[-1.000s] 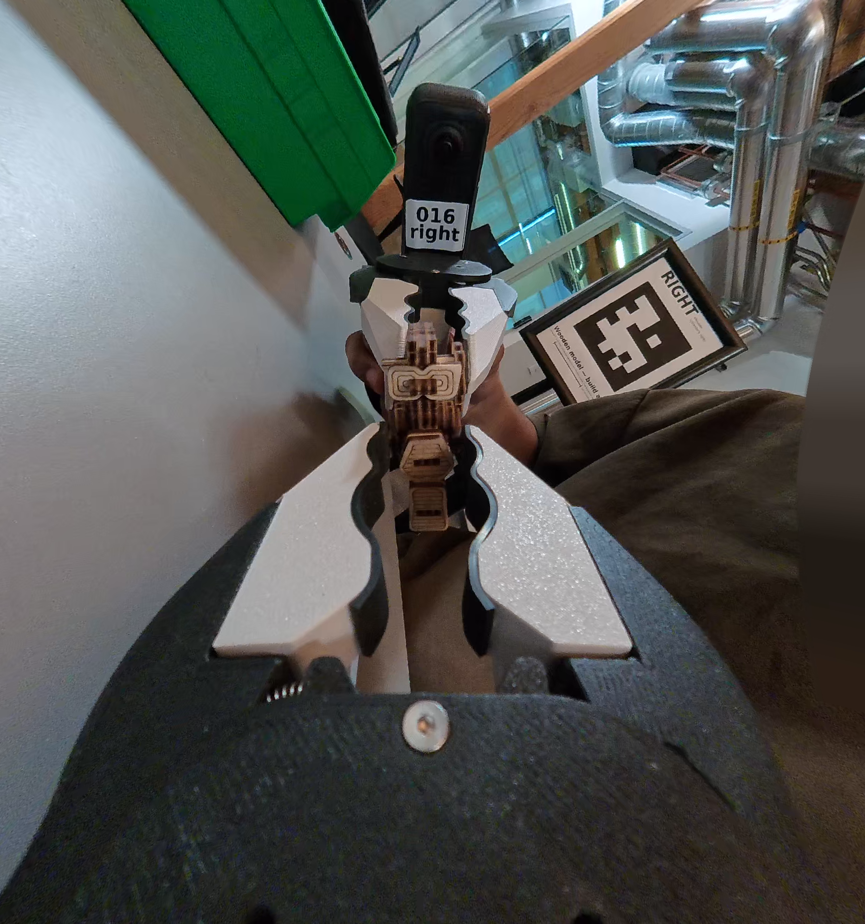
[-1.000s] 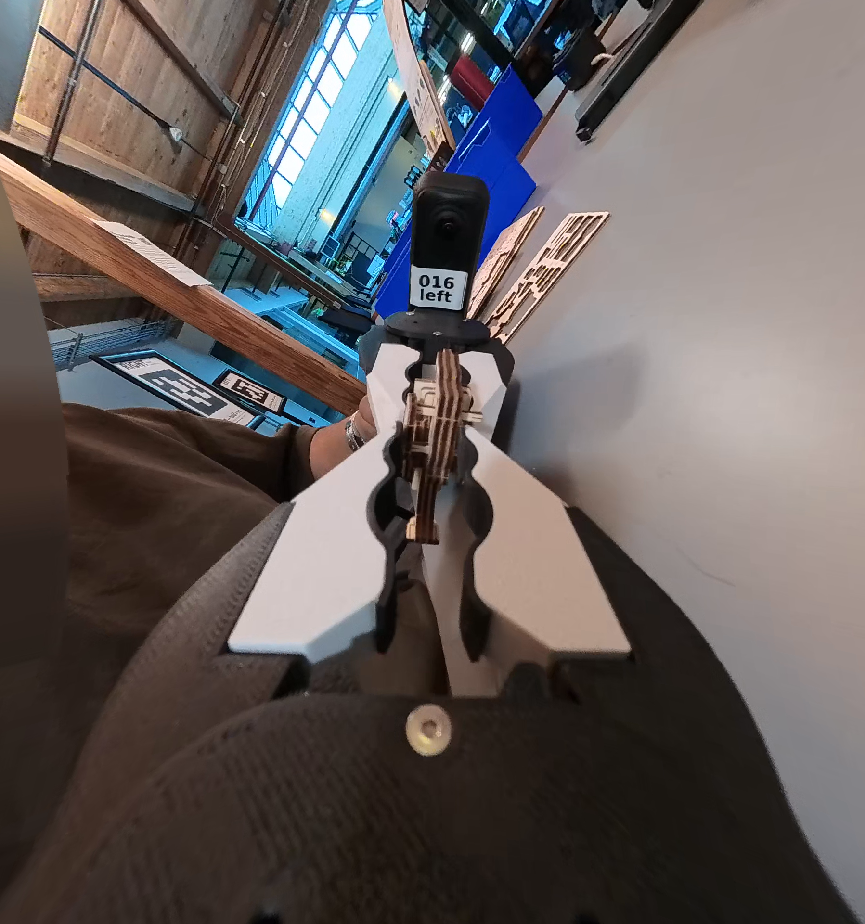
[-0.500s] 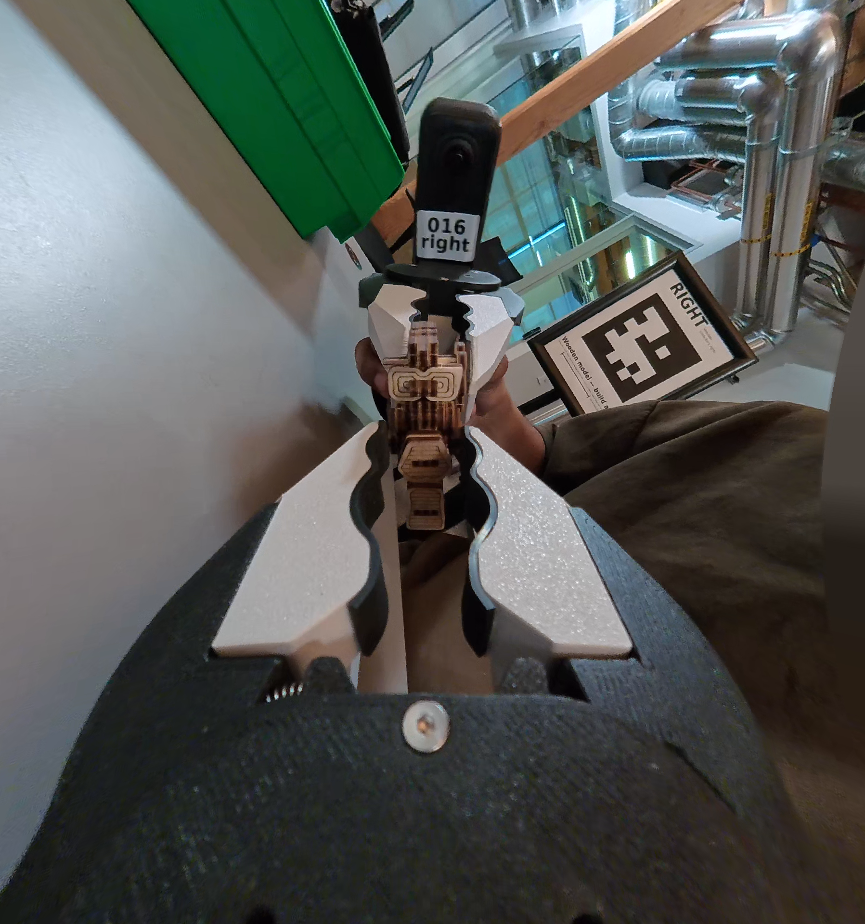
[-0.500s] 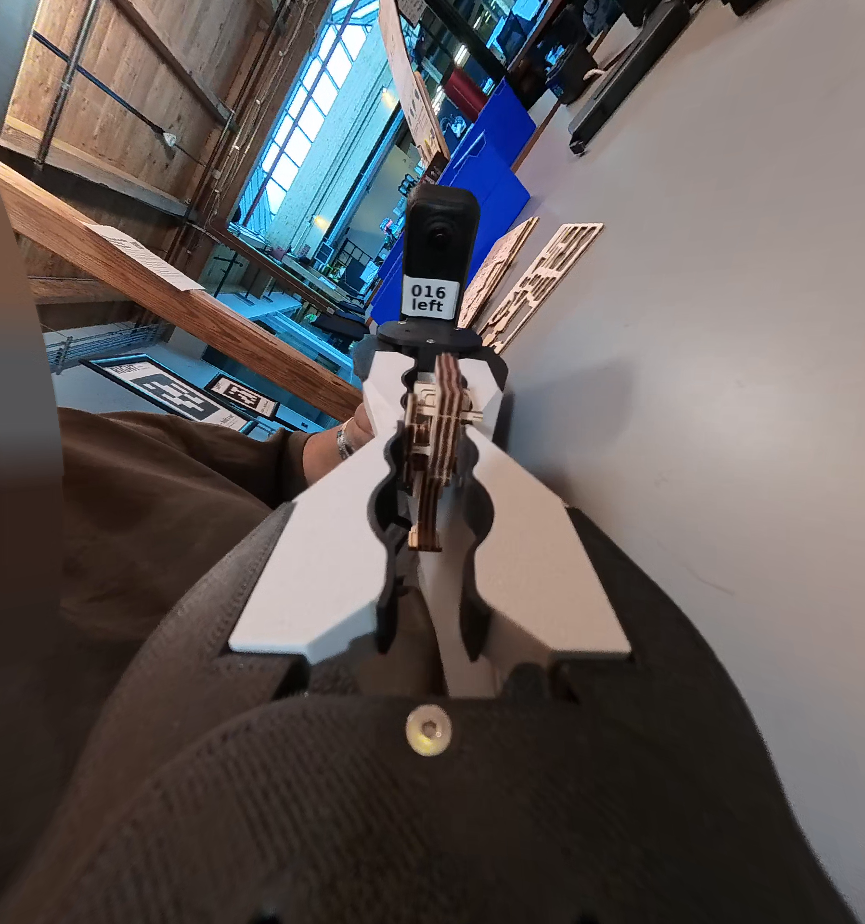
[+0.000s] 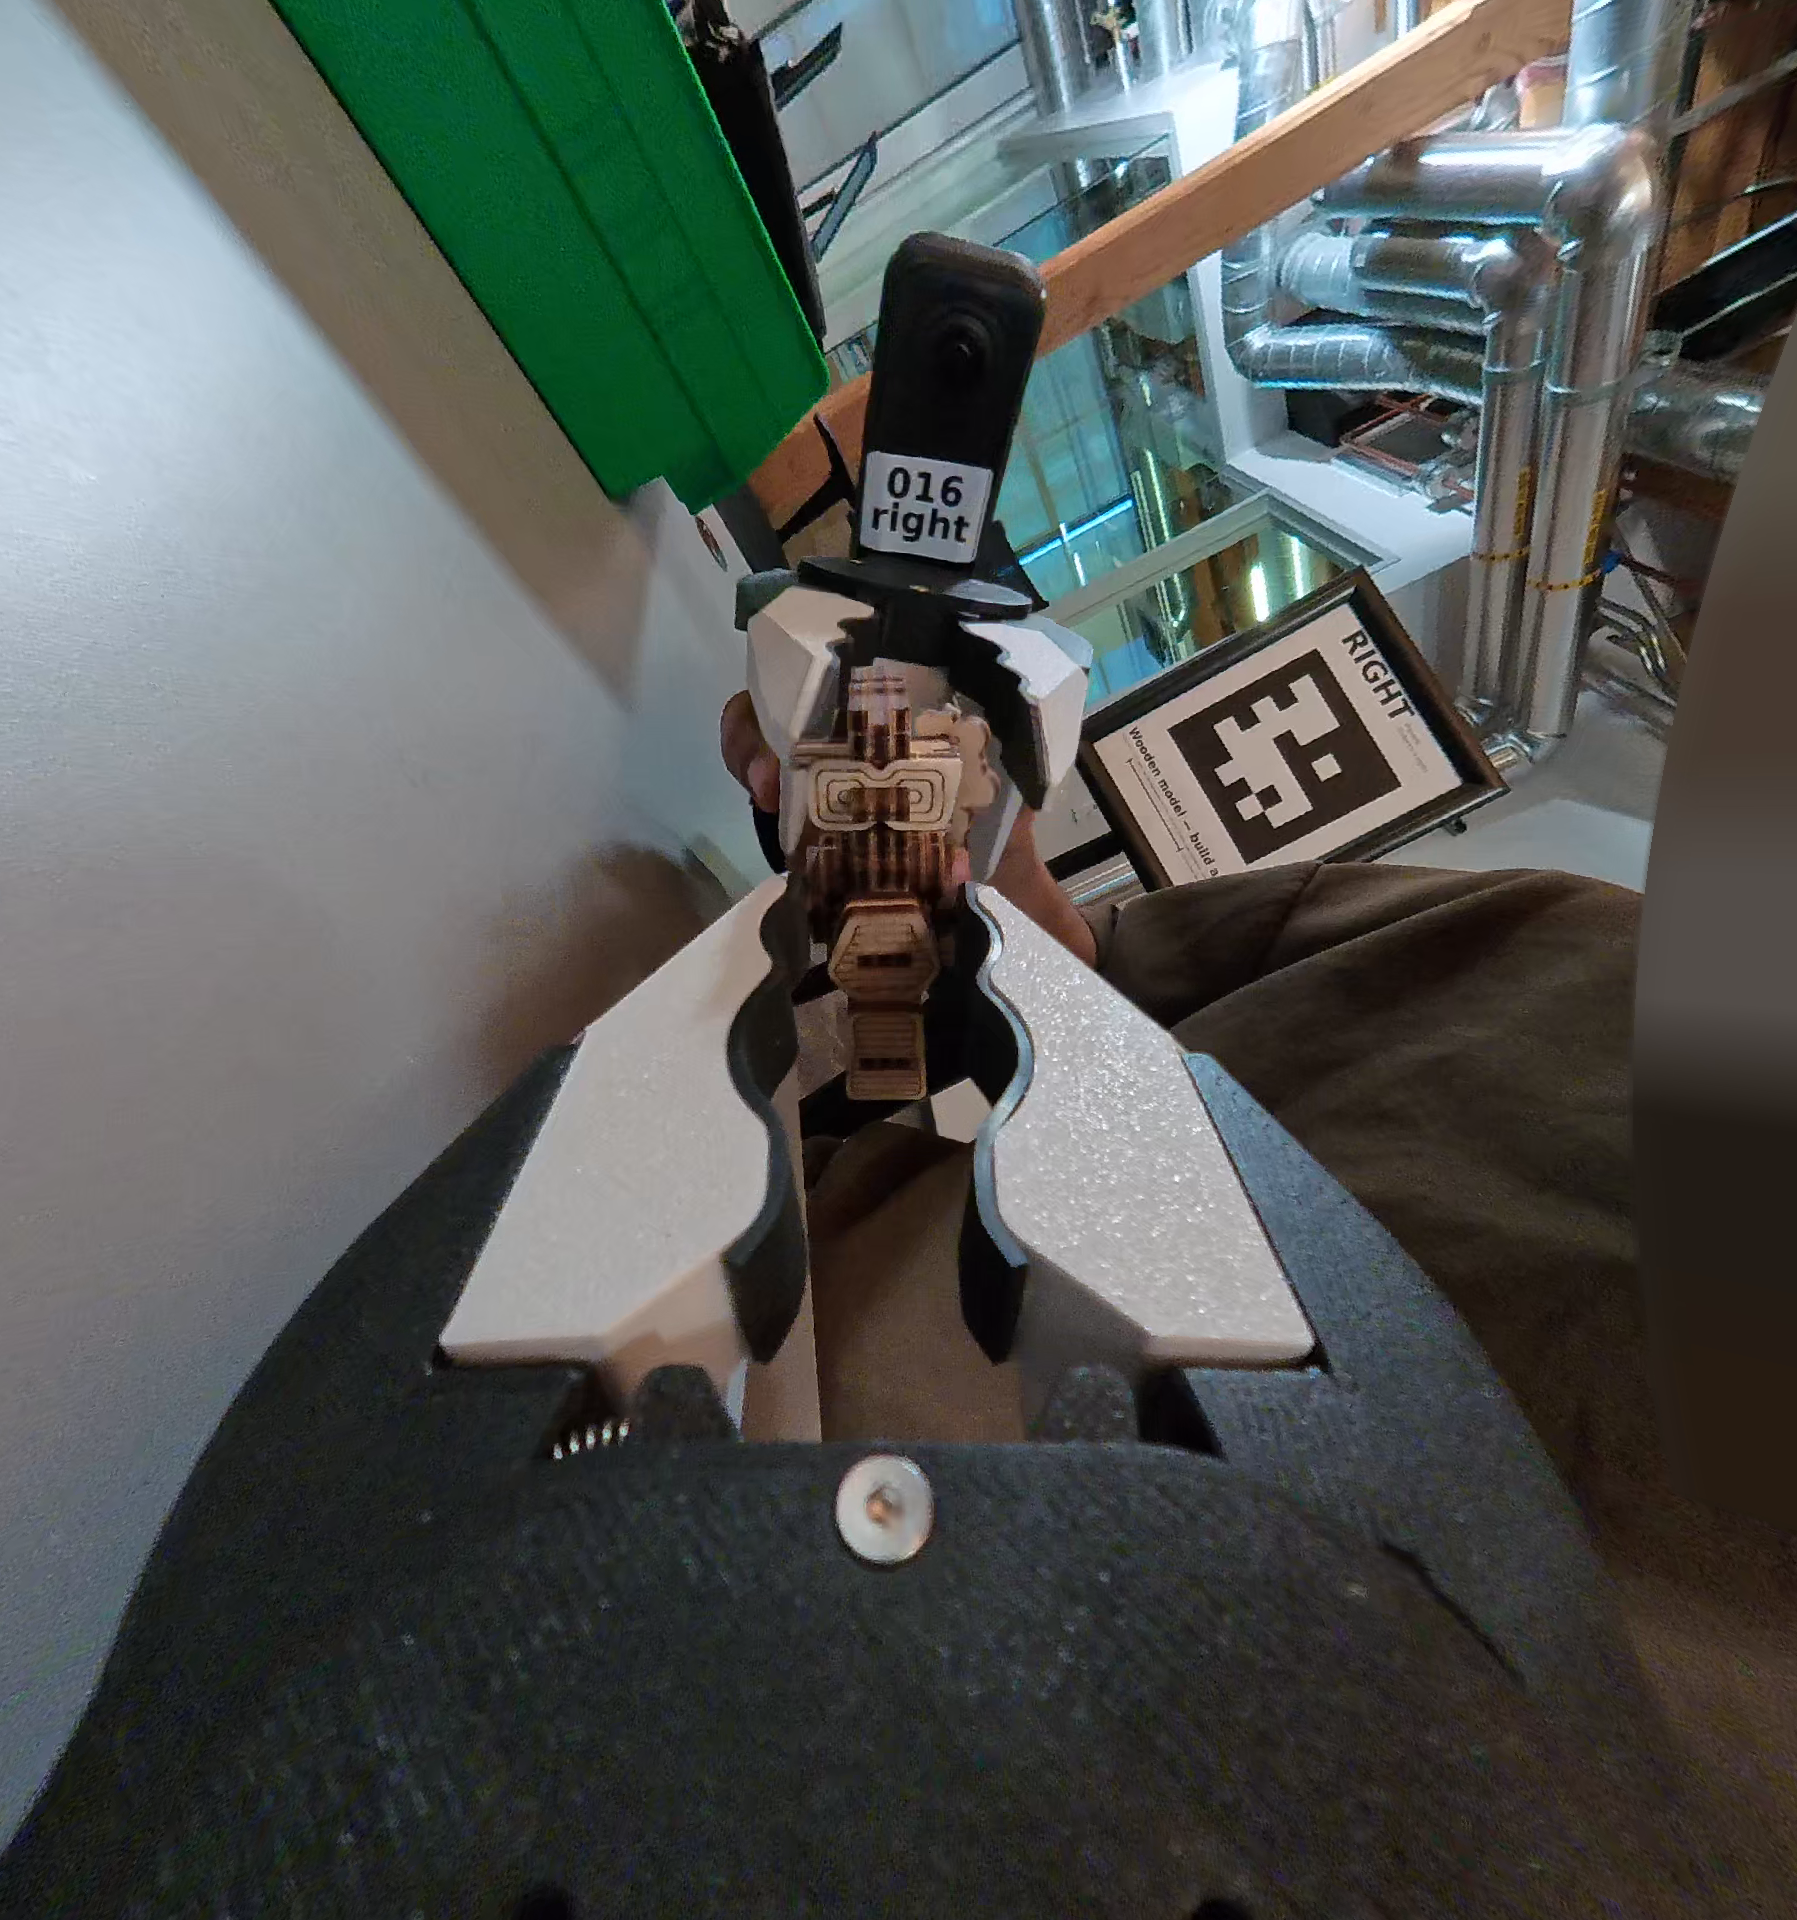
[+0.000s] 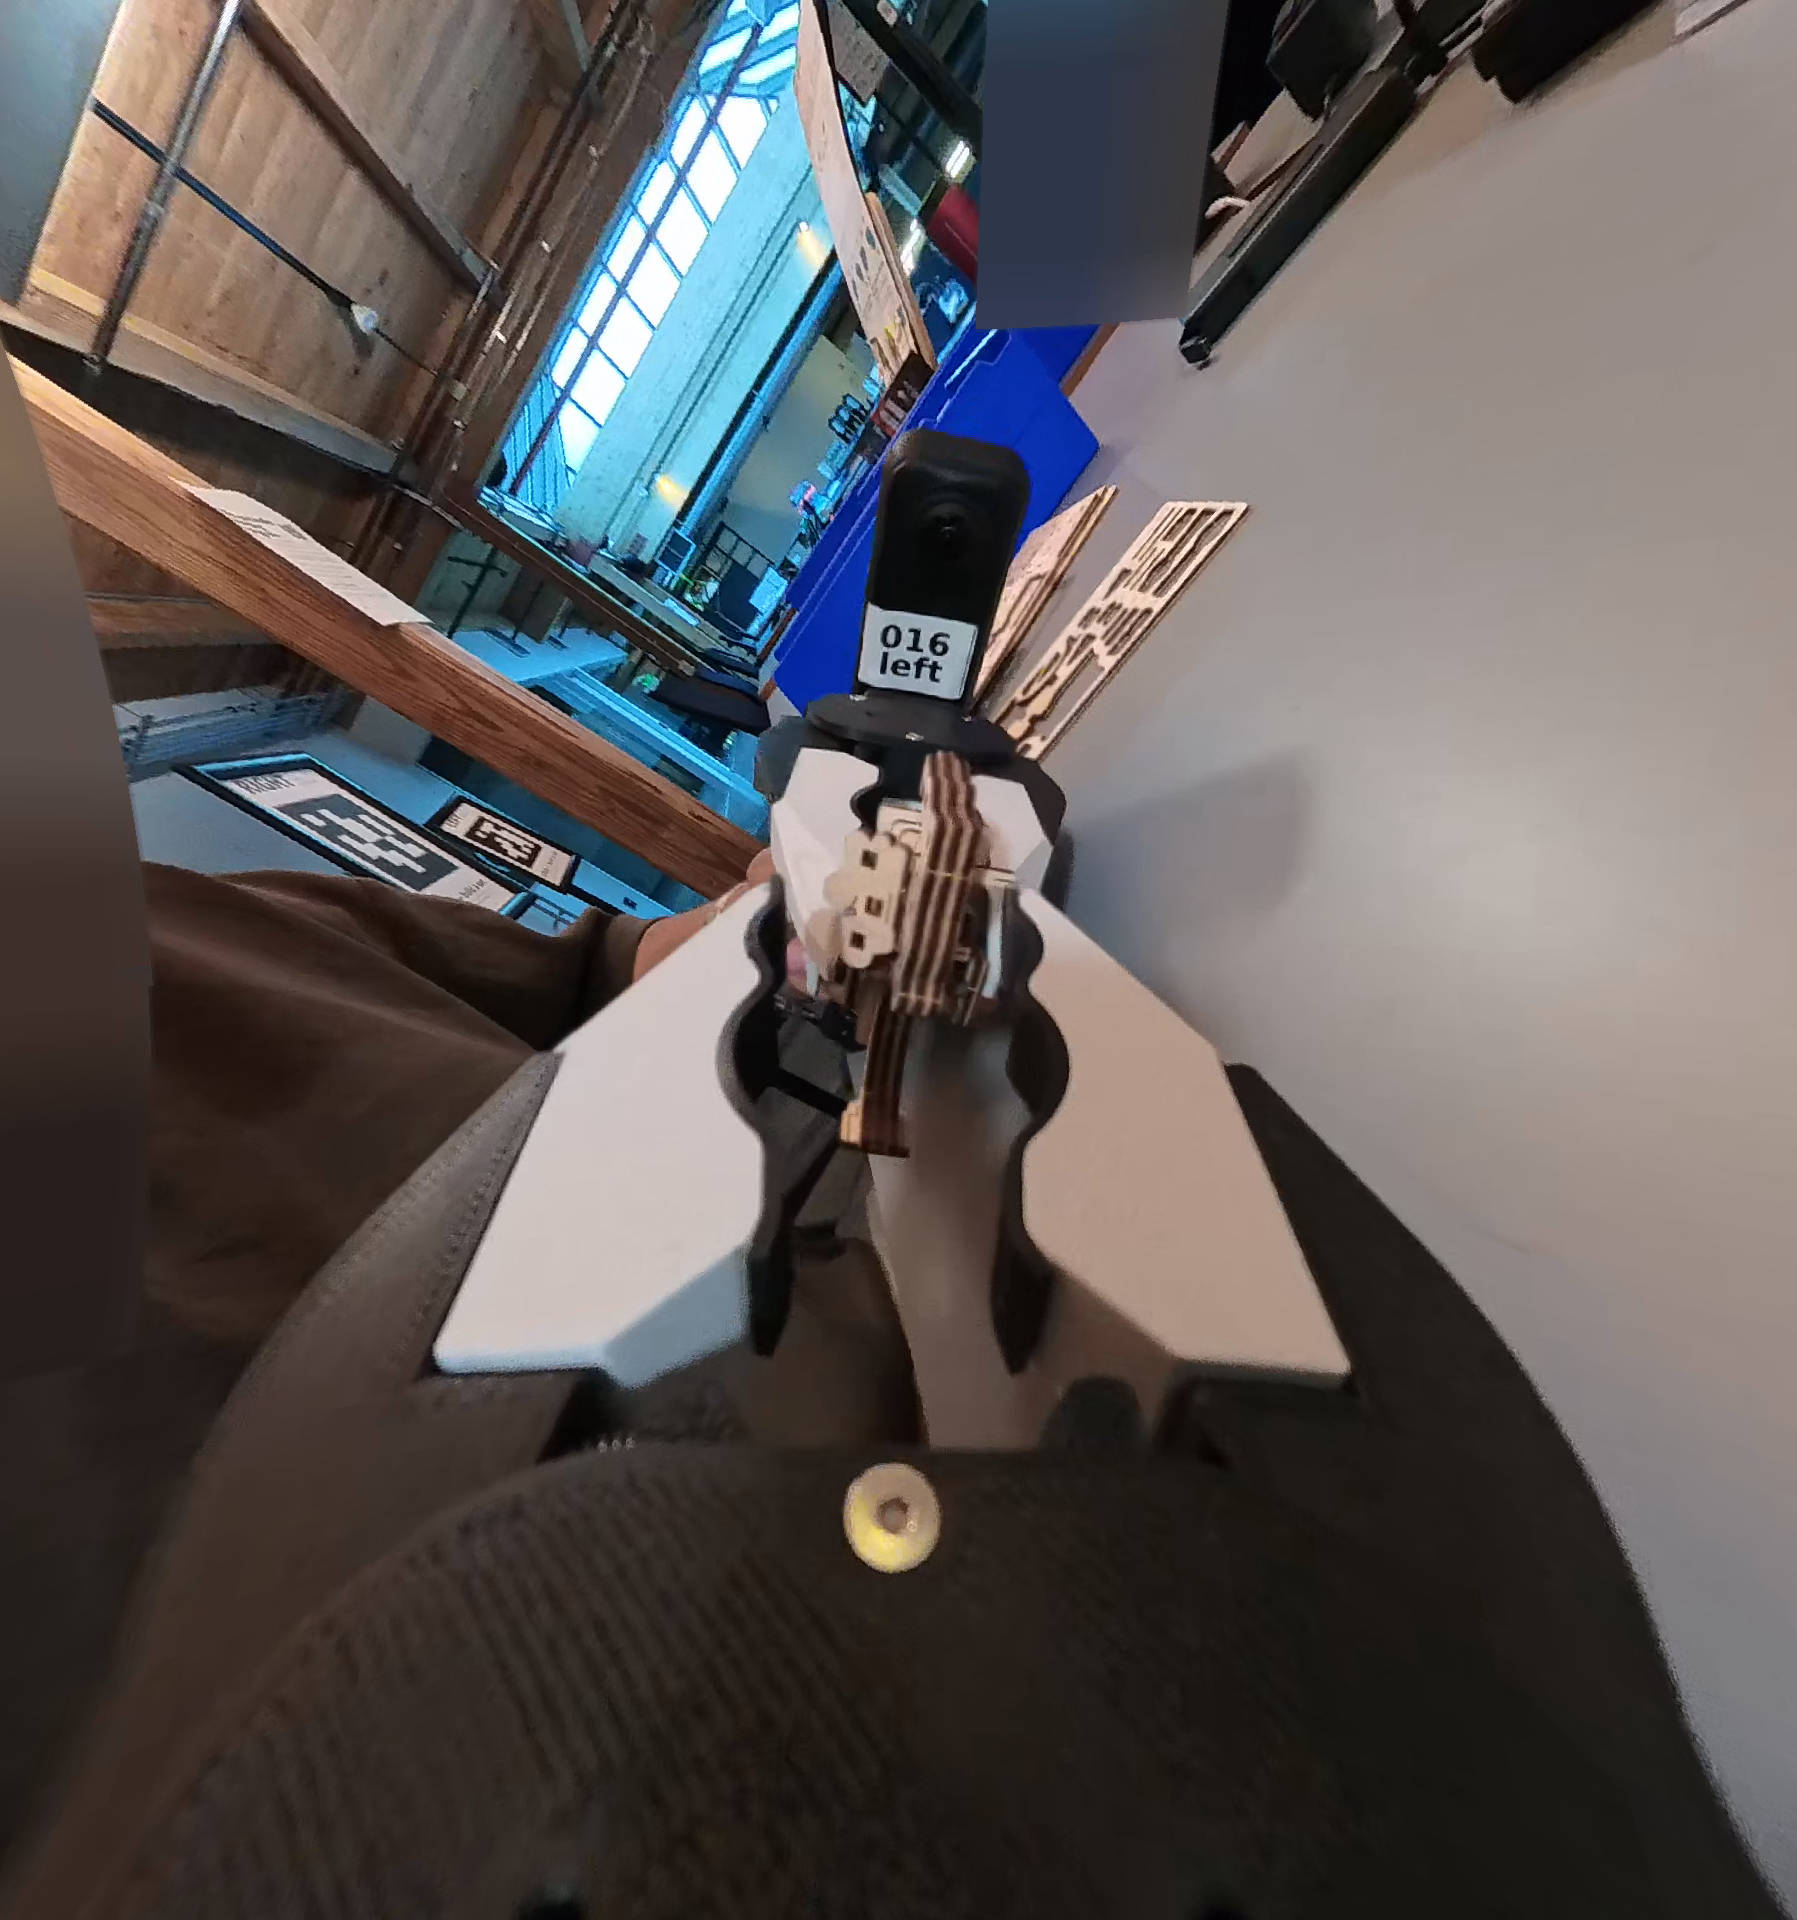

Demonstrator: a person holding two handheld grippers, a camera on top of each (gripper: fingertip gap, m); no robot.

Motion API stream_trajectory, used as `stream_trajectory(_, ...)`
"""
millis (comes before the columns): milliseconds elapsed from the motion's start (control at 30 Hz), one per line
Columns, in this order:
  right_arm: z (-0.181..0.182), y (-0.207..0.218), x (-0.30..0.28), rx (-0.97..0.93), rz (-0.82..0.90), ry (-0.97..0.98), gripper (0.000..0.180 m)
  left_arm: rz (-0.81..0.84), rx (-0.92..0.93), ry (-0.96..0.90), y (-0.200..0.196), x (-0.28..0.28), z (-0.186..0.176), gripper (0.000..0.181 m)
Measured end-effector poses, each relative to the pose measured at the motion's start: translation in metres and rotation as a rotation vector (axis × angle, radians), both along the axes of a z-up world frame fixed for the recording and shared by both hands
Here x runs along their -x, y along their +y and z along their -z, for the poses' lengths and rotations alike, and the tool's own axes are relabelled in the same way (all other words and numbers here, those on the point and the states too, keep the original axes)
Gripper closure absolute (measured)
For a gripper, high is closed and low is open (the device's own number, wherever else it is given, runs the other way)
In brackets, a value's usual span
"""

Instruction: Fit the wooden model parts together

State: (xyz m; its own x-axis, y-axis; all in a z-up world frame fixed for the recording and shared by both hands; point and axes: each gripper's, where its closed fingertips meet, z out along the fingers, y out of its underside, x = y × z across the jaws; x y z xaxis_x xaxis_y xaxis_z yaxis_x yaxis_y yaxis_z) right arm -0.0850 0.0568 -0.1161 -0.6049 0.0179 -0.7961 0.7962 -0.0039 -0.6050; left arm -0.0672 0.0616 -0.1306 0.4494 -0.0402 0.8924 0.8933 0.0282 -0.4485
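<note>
Plywood fills the middle of both your views: the wooden model (image 5: 878, 894) hangs in the air between your two claws, which face each other tip to tip. In the left wrist view your left claw (image 5: 881, 914) is closed narrow on the model's near end, its white fingers (image 5: 1065, 1049) pressing the stacked layers from both sides. Beyond it, at centre frame, your right claw (image 5: 909, 748) stands spread wider around the model's far end; whether its tips actually press the wood you cannot tell from here. In the right wrist view the right claw (image 6: 899, 935) frames the model (image 6: 920, 914), seen edge on with a small toothed part on its left side, and contact is again unclear. The grey surface (image 6: 1496, 727) runs down the right side of that frame, and two wooden part sheets (image 6: 1133, 613) lie on it at upper centre, beside a blue bin (image 6: 987, 436). A green bin (image 5: 582, 208) sits at the upper left of the left wrist view.
</note>
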Motion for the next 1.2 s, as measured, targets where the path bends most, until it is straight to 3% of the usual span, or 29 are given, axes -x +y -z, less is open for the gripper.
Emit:
stream_trajectory(233,0.002,0.005,0.003,-0.004,-0.007,-0.009,0.144,0.0,-0.02,-0.009,-0.001,0.001,-0.002,0.157)
stream_trajectory(467,0.003,0.022,0.02,-0.016,0.054,0.015,0.16,-0.064,0.035,-0.01,-0.011,0.013,0.005,0.157)
stream_trajectory(667,0.024,0.036,0.032,-0.334,0.115,0.302,0.163,-0.104,0.098,-0.011,-0.019,0.022,0.015,0.157)
stream_trajectory(800,0.023,0.045,0.02,-0.45,0.125,0.406,0.162,-0.086,0.164,0.011,-0.015,0.018,0.023,0.157)
stream_trajectory(967,0.066,0.089,-0.008,-0.783,0.098,0.555,0.158,-0.053,0.246,0.044,-0.01,0.012,0.034,0.157)
stream_trajectory(1200,0.083,0.084,-0.04,-0.819,-0.063,0.734,0.14,-0.026,0.254,0.02,-0.008,0.01,0.037,0.157)
